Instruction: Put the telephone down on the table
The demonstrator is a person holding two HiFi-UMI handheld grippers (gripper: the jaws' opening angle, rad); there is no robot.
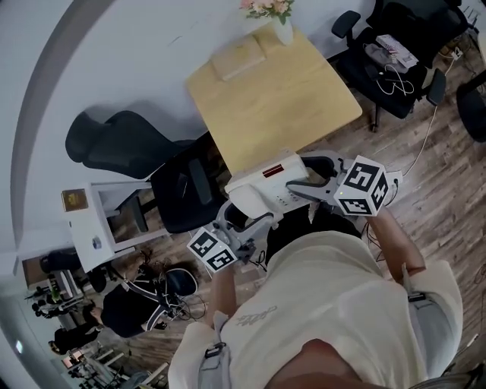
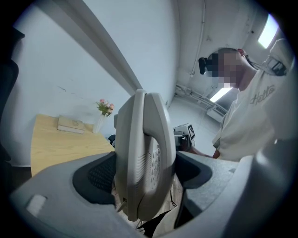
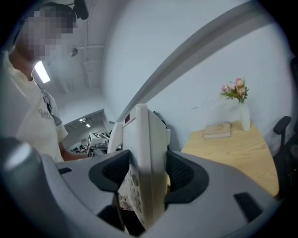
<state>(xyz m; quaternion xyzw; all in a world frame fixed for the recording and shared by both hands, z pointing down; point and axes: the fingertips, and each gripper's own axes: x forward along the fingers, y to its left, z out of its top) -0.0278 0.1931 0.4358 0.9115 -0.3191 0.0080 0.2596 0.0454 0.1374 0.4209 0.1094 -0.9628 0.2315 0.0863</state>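
Note:
A white desk telephone (image 1: pixel 262 186) with a red display strip hangs in the air just off the near edge of the light wooden table (image 1: pixel 281 99). My left gripper (image 1: pixel 241 222) is shut on its near-left end, and my right gripper (image 1: pixel 307 186) is shut on its right side. In the left gripper view the telephone (image 2: pixel 144 158) stands on edge between the dark pads, keypad side showing. The right gripper view shows the telephone (image 3: pixel 144 172) clamped the same way, with the table (image 3: pixel 233 148) beyond it.
A tan book (image 1: pixel 238 55) and a white vase of pink flowers (image 1: pixel 277 19) sit at the table's far end. A black office chair (image 1: pixel 152 163) stands left of the table, another chair (image 1: pixel 395 61) with cables to the right. A white shelf unit (image 1: pixel 99 220) stands at left.

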